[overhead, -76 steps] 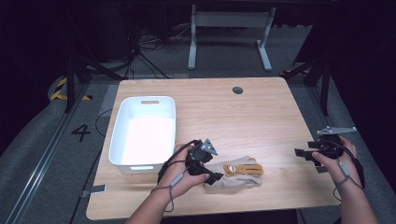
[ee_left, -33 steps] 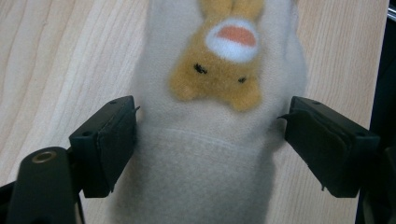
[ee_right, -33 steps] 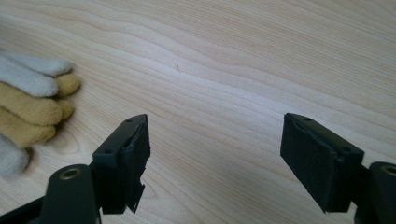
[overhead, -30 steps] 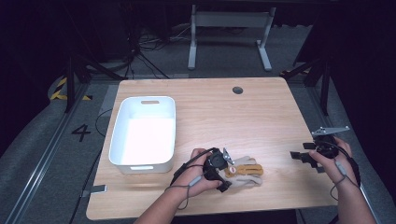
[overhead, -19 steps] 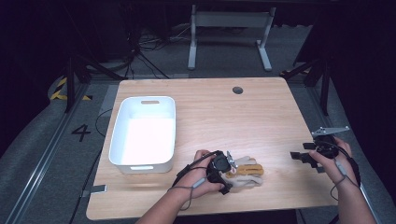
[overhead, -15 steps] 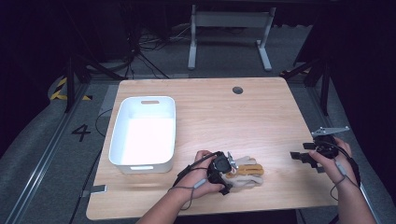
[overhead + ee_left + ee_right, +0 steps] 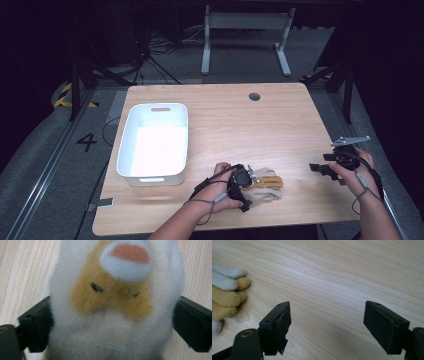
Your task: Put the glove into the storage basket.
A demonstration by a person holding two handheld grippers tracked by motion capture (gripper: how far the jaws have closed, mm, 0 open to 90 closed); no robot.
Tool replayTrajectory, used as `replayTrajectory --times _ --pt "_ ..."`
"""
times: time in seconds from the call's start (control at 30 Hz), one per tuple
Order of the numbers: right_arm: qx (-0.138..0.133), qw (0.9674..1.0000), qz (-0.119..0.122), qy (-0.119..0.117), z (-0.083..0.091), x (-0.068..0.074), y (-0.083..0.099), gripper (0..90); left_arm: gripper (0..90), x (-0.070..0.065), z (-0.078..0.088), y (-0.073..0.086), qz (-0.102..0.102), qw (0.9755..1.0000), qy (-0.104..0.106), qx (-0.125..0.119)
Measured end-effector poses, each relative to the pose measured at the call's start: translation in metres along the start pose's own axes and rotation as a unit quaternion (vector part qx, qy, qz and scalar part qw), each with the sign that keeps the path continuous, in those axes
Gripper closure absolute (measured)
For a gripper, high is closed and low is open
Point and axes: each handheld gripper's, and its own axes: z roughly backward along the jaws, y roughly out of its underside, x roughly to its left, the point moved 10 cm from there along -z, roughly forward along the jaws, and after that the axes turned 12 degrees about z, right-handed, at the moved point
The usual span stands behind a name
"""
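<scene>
A white and tan plush toy (image 7: 267, 184) lies on the wooden table (image 7: 240, 125) near its front edge. My left gripper (image 7: 251, 186) lies over the toy's left end. In the left gripper view the toy (image 7: 112, 302) sits between the jaws of my left gripper (image 7: 112, 322), and its fur brushes both black pads (image 7: 40, 327). These jaws have just been opening, with the toy between them. My right gripper (image 7: 316, 170) rests near the table's right edge, pointing left, open and empty (image 7: 332, 322). The toy's paws (image 7: 227, 297) show at the left of the right gripper view.
A white plastic tub (image 7: 152, 142) with nothing in it stands on the left half of the table. A round cable hole (image 7: 254, 96) sits near the far edge. Bare wood stretches between the toy and my right gripper.
My left hand has moved right from beside the tub onto the plush toy and has settled there. The right hand has hardly moved.
</scene>
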Motion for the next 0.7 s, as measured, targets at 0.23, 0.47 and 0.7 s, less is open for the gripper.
replayTrajectory --times 0.23,0.47,0.7 --pt "0.002 1.0000 -0.002 -0.002 -0.002 0.000 0.001 22.4 0.1 0.002 -0.002 -0.002 0.003 1.0000 -0.005 -0.001" --pt "-0.004 1.0000 -0.001 -0.003 -0.002 0.000 0.000 22.4 18.9 0.005 0.005 -0.005 0.005 0.9998 -0.002 -0.018" --pt "-0.006 1.0000 0.001 -0.004 -0.002 0.002 -0.001 22.4 51.5 0.007 0.012 -0.003 0.002 0.9998 -0.002 -0.018"
